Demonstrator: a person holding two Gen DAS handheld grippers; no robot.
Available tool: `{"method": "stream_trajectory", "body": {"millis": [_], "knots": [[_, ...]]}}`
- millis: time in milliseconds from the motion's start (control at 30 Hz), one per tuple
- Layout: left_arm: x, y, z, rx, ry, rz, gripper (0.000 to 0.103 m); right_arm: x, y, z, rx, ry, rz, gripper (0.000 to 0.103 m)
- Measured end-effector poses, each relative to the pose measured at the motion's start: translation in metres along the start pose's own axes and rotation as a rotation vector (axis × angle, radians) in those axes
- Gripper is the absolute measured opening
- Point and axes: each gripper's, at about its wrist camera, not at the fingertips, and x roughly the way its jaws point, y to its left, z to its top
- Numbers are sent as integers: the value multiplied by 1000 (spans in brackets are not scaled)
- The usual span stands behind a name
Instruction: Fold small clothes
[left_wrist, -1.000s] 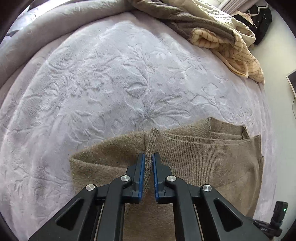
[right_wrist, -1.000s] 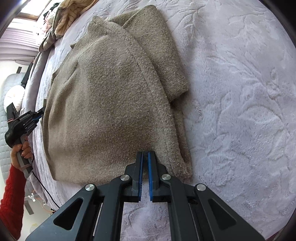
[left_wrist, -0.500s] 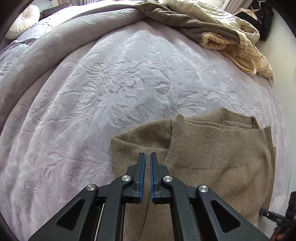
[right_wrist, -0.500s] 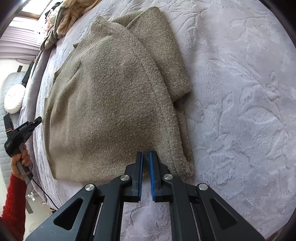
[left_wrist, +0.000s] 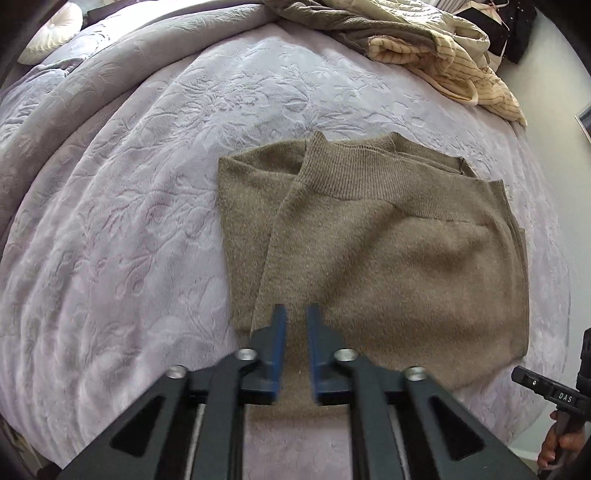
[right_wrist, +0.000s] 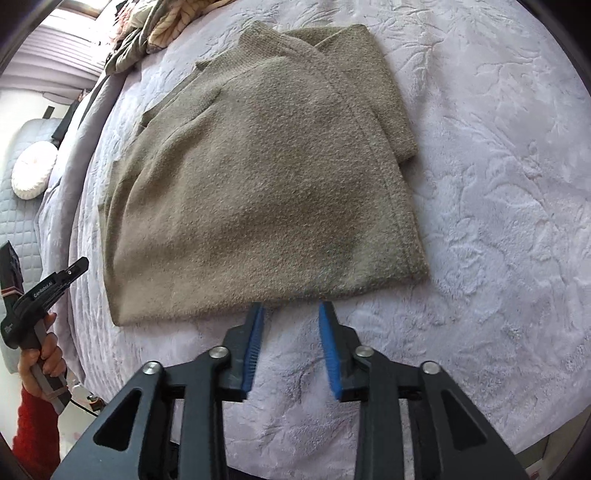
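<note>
A folded olive-brown knit sweater (left_wrist: 388, 258) lies flat on the pale lilac bedspread (left_wrist: 129, 221), its ribbed collar at the far side. It also shows in the right wrist view (right_wrist: 266, 184). My left gripper (left_wrist: 294, 317) hovers over the sweater's near edge, its jaws slightly apart and holding nothing. My right gripper (right_wrist: 291, 314) is open and empty just off the sweater's near edge, over the bedspread (right_wrist: 498, 221).
A heap of cream and khaki clothes (left_wrist: 424, 48) lies at the far side of the bed. A round white cushion (right_wrist: 33, 171) rests on a quilted grey seat at the left. Each view shows the other hand-held gripper at the bed's edge (right_wrist: 33, 295).
Both grippers let go of the sweater, opened and drew back. The sweater now lies flat and folded.
</note>
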Motion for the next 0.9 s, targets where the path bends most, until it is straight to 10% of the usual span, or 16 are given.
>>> {"method": "stream_trajectory", "body": {"millis": [33,500,900], "knots": [[-5,0,-6,-10,-10,21,102,-1,4,-1,-10,0,2,45],[-32,1,-50,-4,-21,122,102,-2,57,-29,-100,12,32,53],[-41,22,-74,-56,-10,35,102,1,84,-48,-139,35,18,53]]}}
